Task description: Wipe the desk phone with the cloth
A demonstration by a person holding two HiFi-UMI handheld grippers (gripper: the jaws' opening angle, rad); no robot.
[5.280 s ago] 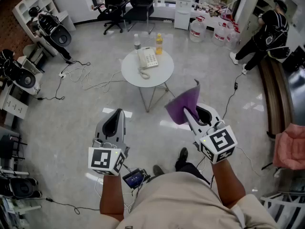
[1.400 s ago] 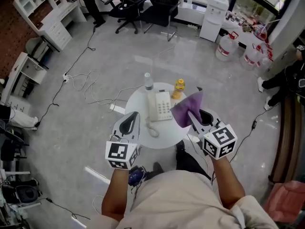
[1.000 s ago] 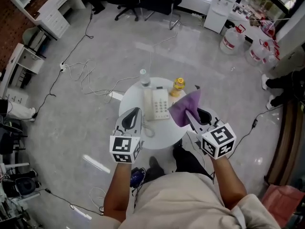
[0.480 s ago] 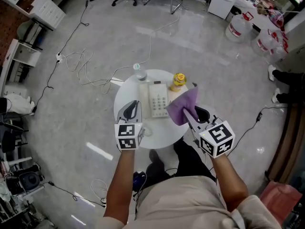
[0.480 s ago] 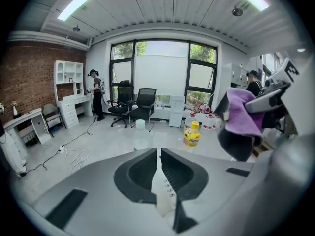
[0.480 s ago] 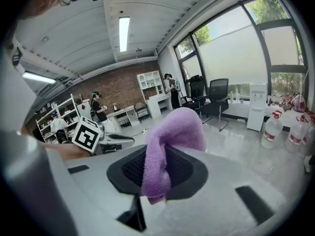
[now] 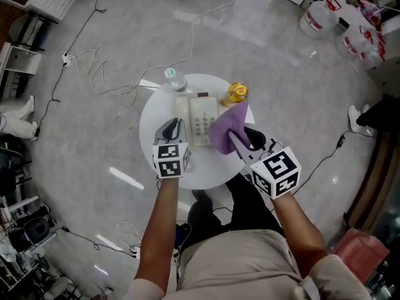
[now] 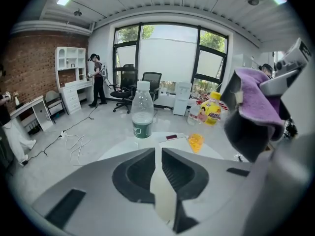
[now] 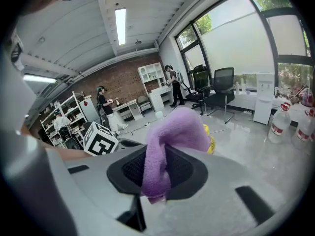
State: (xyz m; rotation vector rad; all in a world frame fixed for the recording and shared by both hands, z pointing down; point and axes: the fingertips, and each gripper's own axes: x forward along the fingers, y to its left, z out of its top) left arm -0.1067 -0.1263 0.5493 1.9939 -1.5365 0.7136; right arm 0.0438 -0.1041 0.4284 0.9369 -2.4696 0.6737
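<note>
The white desk phone (image 7: 197, 120) lies in the middle of the round white table (image 7: 154, 119), with its handset on its left side. My right gripper (image 7: 232, 134) is shut on a purple cloth (image 7: 225, 129), which bunches up from the jaws (image 9: 171, 134) and hangs just right of the phone's keypad. My left gripper (image 7: 170, 127) is shut and empty and hovers over the table just left of the phone. In the left gripper view the closed jaws (image 8: 157, 150) point over the tabletop, and the cloth (image 8: 257, 101) shows at the right.
A clear water bottle (image 7: 174, 78) stands at the table's far edge behind the phone, also seen ahead of the left gripper (image 8: 141, 114). A yellow bottle (image 7: 237, 92) stands at the far right. Cables (image 7: 94, 61) lie on the floor to the left.
The view has closed in on the table and now looks straight down on it. Both grippers now hang over the tabletop on either side of the phone. The cloth stays gripped.
</note>
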